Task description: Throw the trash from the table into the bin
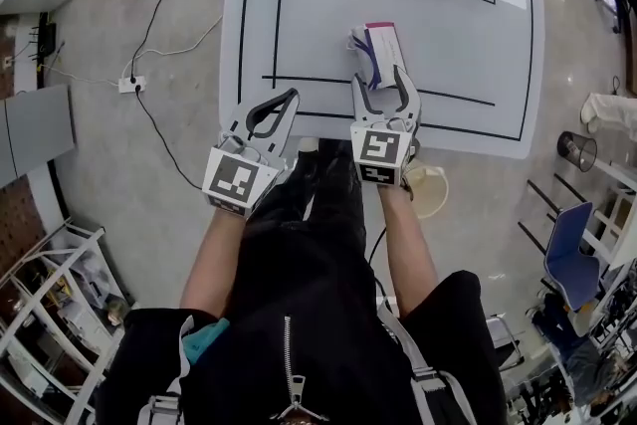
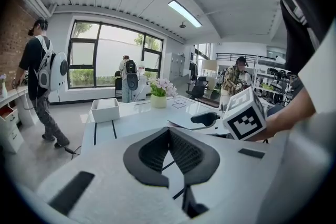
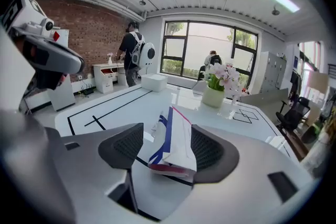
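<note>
White table (image 1: pixel 299 15) bears one wrapper (image 1: pixel 383 47) between the spread jaws of the right tool (image 1: pixel 378 80); left tool (image 1: pixel 289 101) closed, empty.

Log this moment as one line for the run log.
right tool: open, paper wrapper between its jaws | left tool: shut, empty | paper wrapper: lying on white table

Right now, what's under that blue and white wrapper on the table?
The wrapper lies on the bare white table, and a black line runs beneath its near end. Anything small under it would be covered, so I cannot tell.
</note>
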A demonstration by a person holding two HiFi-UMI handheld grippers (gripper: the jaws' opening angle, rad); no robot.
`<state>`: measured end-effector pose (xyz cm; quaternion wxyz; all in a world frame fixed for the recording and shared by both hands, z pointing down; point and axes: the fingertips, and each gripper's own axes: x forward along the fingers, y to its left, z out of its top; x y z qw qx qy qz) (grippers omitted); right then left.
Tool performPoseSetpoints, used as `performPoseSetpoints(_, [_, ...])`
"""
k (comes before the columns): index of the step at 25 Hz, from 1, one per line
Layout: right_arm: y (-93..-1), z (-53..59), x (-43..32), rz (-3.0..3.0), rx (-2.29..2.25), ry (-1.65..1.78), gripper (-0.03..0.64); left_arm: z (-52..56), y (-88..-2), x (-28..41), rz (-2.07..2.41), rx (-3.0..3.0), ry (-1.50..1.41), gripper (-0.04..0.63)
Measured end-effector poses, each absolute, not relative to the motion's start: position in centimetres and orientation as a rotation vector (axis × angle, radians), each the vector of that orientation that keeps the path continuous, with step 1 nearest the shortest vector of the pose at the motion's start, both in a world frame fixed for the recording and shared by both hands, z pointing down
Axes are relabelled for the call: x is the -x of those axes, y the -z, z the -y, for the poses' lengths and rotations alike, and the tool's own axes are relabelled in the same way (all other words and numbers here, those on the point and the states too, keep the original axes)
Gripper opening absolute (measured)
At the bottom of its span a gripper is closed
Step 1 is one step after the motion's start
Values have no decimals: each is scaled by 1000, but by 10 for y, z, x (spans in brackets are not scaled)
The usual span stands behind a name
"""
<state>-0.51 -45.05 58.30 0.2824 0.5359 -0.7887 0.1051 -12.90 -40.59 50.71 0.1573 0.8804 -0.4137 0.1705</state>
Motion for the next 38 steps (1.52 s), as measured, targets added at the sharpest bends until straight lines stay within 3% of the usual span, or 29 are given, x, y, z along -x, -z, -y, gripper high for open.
performPoseSetpoints(24, [-635,462,-6,1969,-1388,-247,267,390,-524,153,1239,-2448,-521,5])
performPoseSetpoints(38, [-613,465,-13,1994,-1439,-228,184,389,-515,154,1243,-2465,-503,5])
